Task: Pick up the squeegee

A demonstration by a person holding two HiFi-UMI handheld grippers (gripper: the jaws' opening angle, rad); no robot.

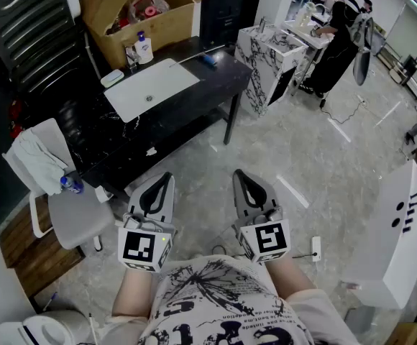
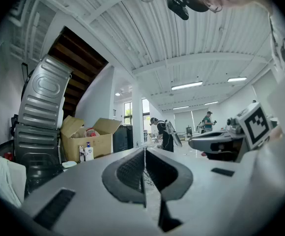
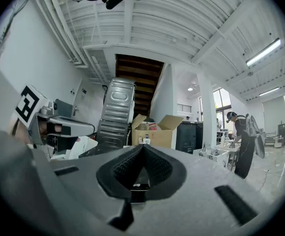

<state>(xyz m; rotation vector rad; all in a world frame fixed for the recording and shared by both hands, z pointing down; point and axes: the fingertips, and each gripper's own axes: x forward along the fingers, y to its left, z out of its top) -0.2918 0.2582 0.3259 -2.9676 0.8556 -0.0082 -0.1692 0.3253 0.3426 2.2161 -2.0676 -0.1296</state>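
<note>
I cannot make out a squeegee with certainty in any view; a small blue object (image 1: pixel 207 59) lies at the far end of the black table (image 1: pixel 223 85). Both grippers are held level, close to the person's body, above the floor and short of the table. My left gripper (image 1: pixel 167 176) has its jaws together with nothing between them, as its own view (image 2: pixel 144 150) shows. My right gripper (image 1: pixel 239 173) is shut and empty too (image 3: pixel 142 147). Each gripper shows at the edge of the other's view: the right gripper (image 2: pixel 221 142) and the left gripper (image 3: pixel 64 127).
On the table lie a white board (image 1: pixel 151 87), a bottle (image 1: pixel 144 49) and an open cardboard box (image 1: pixel 158 13). A chair (image 1: pixel 72 210) with a white cloth (image 1: pixel 39 160) stands at left. A marbled cabinet (image 1: pixel 266 56) and a person (image 1: pixel 338 34) are at back right.
</note>
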